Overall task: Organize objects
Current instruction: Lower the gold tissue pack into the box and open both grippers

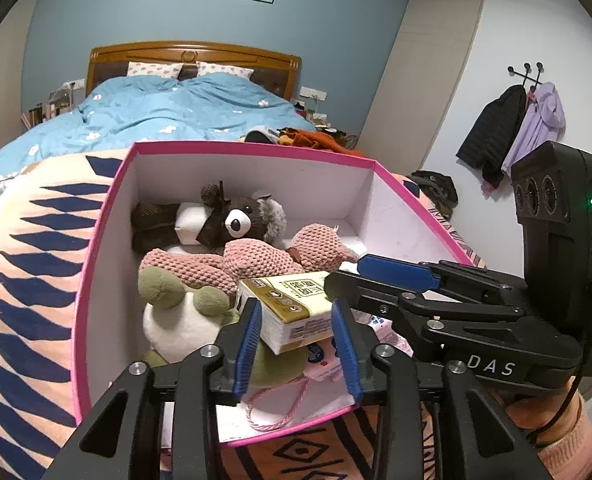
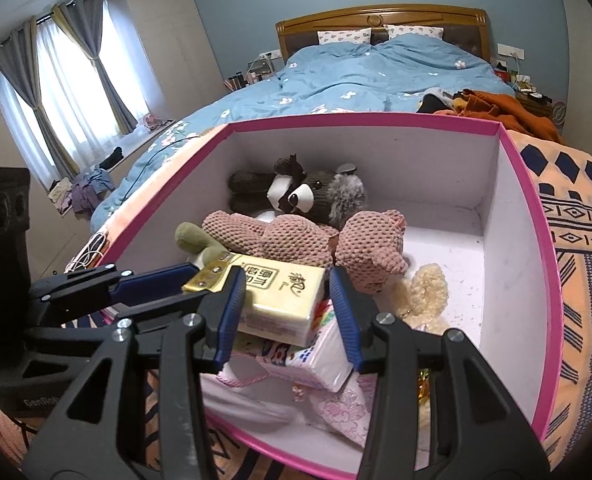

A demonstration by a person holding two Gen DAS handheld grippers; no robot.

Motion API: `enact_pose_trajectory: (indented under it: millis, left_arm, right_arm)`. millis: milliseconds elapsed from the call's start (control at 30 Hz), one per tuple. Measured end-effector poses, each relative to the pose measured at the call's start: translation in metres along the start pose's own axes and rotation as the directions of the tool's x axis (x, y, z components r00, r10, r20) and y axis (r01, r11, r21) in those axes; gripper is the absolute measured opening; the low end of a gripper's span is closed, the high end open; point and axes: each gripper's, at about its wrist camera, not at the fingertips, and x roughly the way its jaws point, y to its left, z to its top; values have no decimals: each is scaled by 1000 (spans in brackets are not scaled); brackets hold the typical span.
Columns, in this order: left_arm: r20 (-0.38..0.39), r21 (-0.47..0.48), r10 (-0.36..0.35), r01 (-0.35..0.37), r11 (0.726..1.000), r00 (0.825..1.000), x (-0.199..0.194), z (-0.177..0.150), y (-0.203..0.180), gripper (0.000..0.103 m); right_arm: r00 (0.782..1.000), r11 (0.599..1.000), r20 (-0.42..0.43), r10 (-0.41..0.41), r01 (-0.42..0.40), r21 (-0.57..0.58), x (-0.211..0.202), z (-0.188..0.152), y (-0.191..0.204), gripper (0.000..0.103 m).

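A pink-rimmed box [image 1: 95, 240] [image 2: 536, 216] sits on the patterned blanket. Inside lie a brown raccoon plush [image 1: 223, 220] [image 2: 312, 196], a pink knitted plush [image 1: 251, 260] [image 2: 296, 236], a green and white plush [image 1: 175, 312] and a cream plush [image 2: 420, 292]. A gold and white tissue pack [image 1: 296, 312] [image 2: 279, 300] rests on top, over a second pack [image 2: 320, 356]. My left gripper [image 1: 296, 340] stands open on either side of the gold pack. My right gripper [image 2: 287, 312] is open around the same pack, its pads close to the pack's sides.
The box stands on an orange and navy patterned blanket [image 1: 27, 280] at the foot of a bed with a blue duvet [image 1: 167, 112]. Clothes [image 2: 492, 108] lie on the bed's right side. Coats [image 1: 512, 128] hang on the right wall.
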Motion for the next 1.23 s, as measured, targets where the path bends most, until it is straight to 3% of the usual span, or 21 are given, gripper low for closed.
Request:
enact_pose_trajectory:
  millis: [133, 233, 267, 433, 467, 533, 700, 1000, 1233]
  left_arm:
    - [29, 3, 9, -9, 1000, 1000, -8, -1, 0, 67]
    - [45, 18, 12, -13, 1000, 999, -17, -4, -3, 78]
    - [50, 21, 12, -13, 1000, 999, -21, -5, -4, 85]
    - [88, 43, 43, -47, 998, 995, -47, -16, -12, 88]
    - [94, 44, 56, -60, 997, 994, -52, -20, -14, 96]
    - [123, 47, 81, -87, 995, 989, -62, -31, -18, 103]
    - [125, 35, 136, -142, 989, 983, -69, -56, -23, 103]
    - [91, 15, 194, -196, 980, 977, -73, -86, -31, 103]
    - [102, 5, 232, -233, 972, 967, -77, -97, -35, 103]
  right_arm:
    - [1000, 1000, 14, -7, 7, 0, -5, -2, 0, 47]
    - [1000, 1000, 30, -4, 4, 3, -13, -3, 0, 50]
    - [999, 1000, 40, -5, 5, 1, -18, -4, 0, 56]
    - [997, 1000, 83, -8, 8, -5, -40, -13, 5, 75]
    - [995, 1000, 97, -3, 4, -10, -47, -18, 7, 81]
    - [993, 1000, 121, -12, 14, -17, -58, -26, 10, 87]
    - [979, 997, 197, -50, 60, -45, -88, -53, 22, 103]
    - [980, 991, 181, -86, 102, -84, -93, -99, 39, 103]
    - [981, 992, 172, -96, 109, -69, -93, -116, 37, 103]
